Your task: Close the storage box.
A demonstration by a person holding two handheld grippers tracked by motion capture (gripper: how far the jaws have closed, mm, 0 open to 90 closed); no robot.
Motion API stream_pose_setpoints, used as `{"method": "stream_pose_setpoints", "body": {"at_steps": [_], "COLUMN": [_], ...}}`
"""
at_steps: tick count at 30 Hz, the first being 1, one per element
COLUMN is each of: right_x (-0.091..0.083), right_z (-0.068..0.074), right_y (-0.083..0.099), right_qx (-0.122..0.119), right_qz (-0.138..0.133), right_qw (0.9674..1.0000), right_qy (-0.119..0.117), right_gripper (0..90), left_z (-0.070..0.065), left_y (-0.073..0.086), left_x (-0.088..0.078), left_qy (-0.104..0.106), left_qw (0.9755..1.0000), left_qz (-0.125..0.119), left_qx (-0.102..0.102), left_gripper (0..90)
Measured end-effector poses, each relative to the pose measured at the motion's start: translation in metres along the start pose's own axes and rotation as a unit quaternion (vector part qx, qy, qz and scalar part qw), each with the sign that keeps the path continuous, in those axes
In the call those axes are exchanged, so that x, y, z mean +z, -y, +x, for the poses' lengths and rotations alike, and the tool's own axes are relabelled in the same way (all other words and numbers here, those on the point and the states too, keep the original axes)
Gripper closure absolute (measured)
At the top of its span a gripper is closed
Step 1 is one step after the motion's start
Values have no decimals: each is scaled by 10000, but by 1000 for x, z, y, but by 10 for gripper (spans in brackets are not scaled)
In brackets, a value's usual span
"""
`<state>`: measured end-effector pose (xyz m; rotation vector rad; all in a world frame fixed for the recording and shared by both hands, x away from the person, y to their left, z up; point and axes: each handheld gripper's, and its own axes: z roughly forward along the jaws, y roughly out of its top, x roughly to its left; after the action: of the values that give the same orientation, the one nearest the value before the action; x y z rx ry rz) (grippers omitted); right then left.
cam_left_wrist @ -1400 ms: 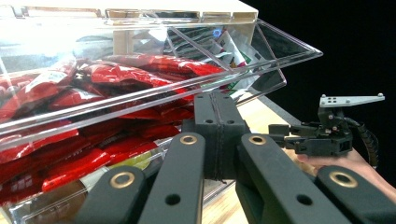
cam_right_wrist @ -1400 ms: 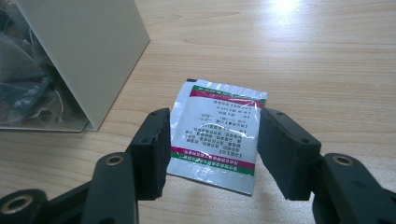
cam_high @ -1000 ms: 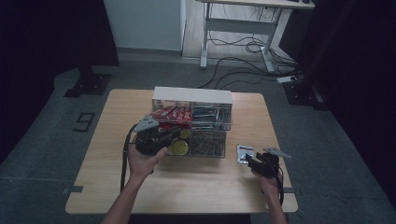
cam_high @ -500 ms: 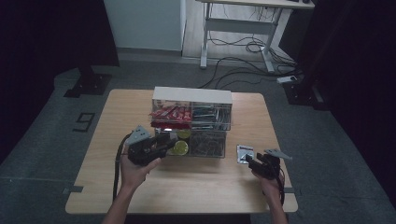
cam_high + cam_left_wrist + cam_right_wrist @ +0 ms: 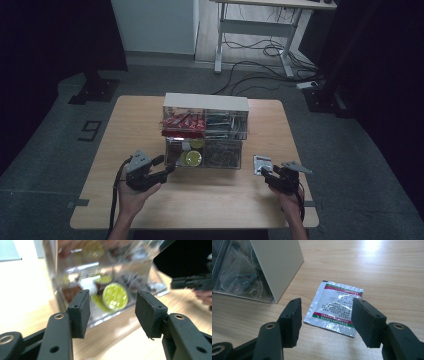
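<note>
Silver foil packet [image 5: 335,311] with red and green bands lies flat on the wooden table [image 5: 210,200], just ahead of the right claw [image 5: 325,318], whose pads stand apart with nothing between them; from above we see that claw [image 5: 267,173] low over the table's right side, the packet [image 5: 261,163] just beyond its tips and just beside the right end of the organizer. We judge the step in hand to be a reach for the packet: the next move calls for easing forward and down until the pads straddle one edge of the foil, then closing, and a thin flat sheet gives little to bite on. On the near left, the left claw [image 5: 167,167] sits close to the front of the clear organizer [image 5: 205,132]; its jaws have just been opening and stand wide and empty, nothing pressed by the pads [image 5: 81,311]. Through them we see, blurred, a green-lidded pod [image 5: 115,296] inside the lower left drawer [image 5: 187,154], behind its clear wall. Farther back, red packets [image 5: 182,121] fill the upper left compartment.
</note>
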<state>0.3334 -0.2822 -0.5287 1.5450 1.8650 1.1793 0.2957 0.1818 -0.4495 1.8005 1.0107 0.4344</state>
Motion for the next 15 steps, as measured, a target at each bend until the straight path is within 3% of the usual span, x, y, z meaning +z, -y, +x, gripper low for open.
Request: {"method": "stream_pose_setpoints", "body": {"at_steps": [8, 15], "right_x": [-1, 0], "right_z": [1, 6], "right_y": [4, 5], "right_qx": [4, -64], "right_qz": [62, 145], "right_qw": [10000, 9999], "right_qy": [-2, -28], "right_gripper": [400, 395], "left_z": [23, 32], "left_y": [36, 47], "left_x": [15, 18], "left_qy": [-216, -314], "left_qw": [9984, 9969], "left_qz": [481, 644], "left_qx": [-189, -316], "left_gripper": [438, 436]}}
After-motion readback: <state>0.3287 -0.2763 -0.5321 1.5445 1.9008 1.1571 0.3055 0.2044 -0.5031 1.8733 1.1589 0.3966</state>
